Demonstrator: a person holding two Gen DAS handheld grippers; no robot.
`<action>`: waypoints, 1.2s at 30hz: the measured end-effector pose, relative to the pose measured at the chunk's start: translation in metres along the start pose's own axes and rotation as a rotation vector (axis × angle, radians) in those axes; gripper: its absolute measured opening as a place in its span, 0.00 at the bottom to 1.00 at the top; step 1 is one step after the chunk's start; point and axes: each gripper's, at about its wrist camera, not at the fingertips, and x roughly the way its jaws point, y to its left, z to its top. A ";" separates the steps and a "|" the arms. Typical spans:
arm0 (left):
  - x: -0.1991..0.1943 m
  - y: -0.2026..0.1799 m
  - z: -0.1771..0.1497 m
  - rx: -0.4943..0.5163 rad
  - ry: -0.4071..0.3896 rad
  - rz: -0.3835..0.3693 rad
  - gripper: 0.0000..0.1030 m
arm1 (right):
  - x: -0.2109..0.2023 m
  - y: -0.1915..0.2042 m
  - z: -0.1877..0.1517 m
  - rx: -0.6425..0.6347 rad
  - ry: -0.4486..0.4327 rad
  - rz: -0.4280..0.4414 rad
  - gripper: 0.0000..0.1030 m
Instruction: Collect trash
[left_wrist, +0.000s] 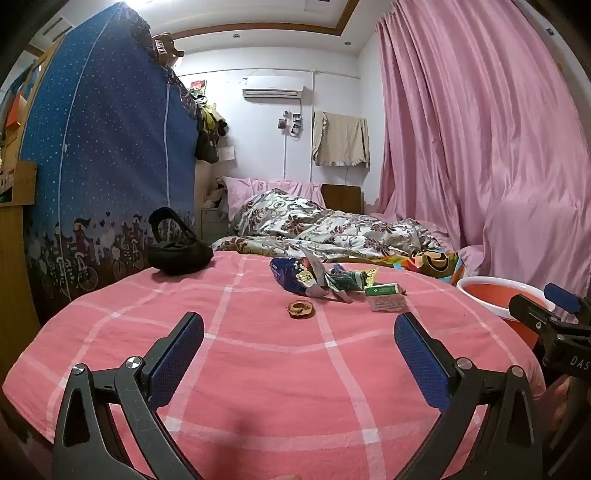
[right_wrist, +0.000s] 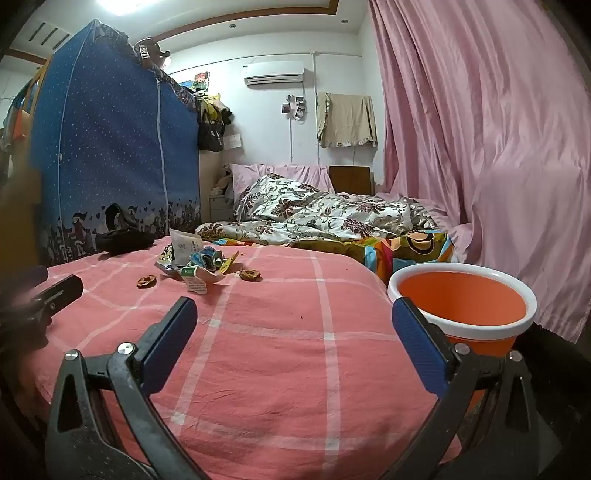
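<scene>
Crinkled foil and paper make up the trash, which lies in a loose heap on the pink checked blanket (left_wrist: 258, 369) of the bed: a blue snack bag (left_wrist: 291, 277), a green-and-white wrapper (left_wrist: 347, 282), a small green-and-white box (left_wrist: 384, 291) with a printed leaflet (left_wrist: 386, 304) just in front of it, and a brown dried fruit ring (left_wrist: 301, 308) lying a little nearer the camera, apart from the heap. From the right wrist view a second brown ring (right_wrist: 250, 274) shows on the far side of the pile. Neither claw touches any of it. The left claw (left_wrist: 299, 350) hangs wide open over bare blanket, well short of the ring, its blue pads (left_wrist: 177, 354) holding nothing. The right claw (right_wrist: 295, 343) is likewise spread wide and empty above the blanket, its right-hand pad (right_wrist: 417, 347) overlapping the rim of an orange bucket (right_wrist: 461, 306) with a white lip that stands beside the bed. Left of the trash lies a black bag (left_wrist: 177, 254) with a looped strap. Beyond it the bed carries a floral quilt (left_wrist: 325, 225) and a pink pillow (left_wrist: 258, 188). A blue fabric wardrobe (left_wrist: 107, 155) stands to the left, and a pink curtain (left_wrist: 480, 129) hangs to the right.
</scene>
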 end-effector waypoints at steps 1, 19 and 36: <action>0.000 0.000 0.000 0.000 0.001 0.000 0.98 | 0.000 0.000 0.000 0.000 0.000 0.000 1.00; -0.004 0.005 0.002 -0.013 -0.005 -0.002 0.98 | 0.001 0.001 0.000 -0.003 0.002 0.000 1.00; -0.002 0.008 0.002 -0.017 -0.007 -0.003 0.98 | 0.001 0.001 0.000 -0.003 0.002 0.000 1.00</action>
